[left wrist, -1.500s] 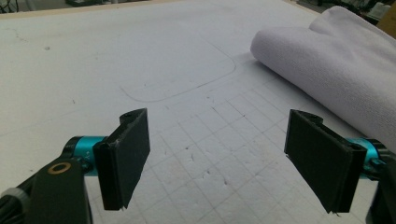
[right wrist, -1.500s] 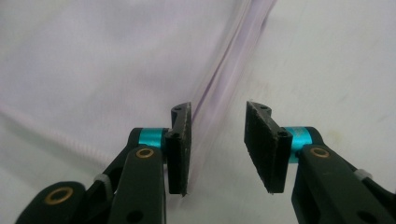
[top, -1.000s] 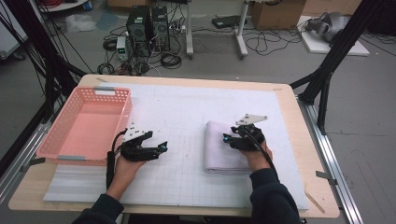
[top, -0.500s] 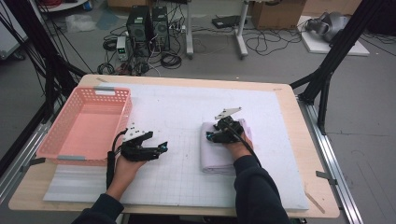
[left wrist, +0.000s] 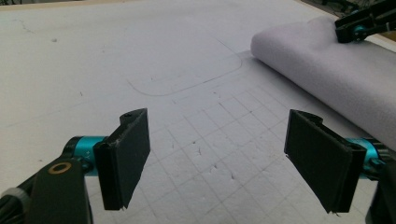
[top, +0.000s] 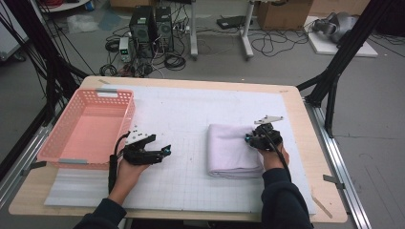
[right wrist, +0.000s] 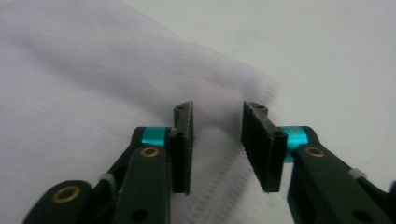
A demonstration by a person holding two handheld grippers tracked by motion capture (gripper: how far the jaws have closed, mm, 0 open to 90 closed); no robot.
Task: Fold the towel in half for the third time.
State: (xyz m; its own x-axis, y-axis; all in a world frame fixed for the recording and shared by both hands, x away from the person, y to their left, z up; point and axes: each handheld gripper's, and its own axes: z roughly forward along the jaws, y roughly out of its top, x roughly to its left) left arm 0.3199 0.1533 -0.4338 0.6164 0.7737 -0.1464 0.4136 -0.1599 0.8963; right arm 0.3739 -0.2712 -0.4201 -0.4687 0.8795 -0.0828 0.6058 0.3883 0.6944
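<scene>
While the left gripper idles with jaws wide apart left of the towel, the right gripper has just been narrowing its jaws over the towel's right hem, cloth between them but not yet pinched. Next: probably close fully on that edge.

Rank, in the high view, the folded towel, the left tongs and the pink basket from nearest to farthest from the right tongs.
Measured from the right tongs:
1. Folded towel: directly under them, at its right edge.
2. Left tongs: across the white mat, left of the towel.
3. Pink basket: farthest, at the table's left edge.
</scene>
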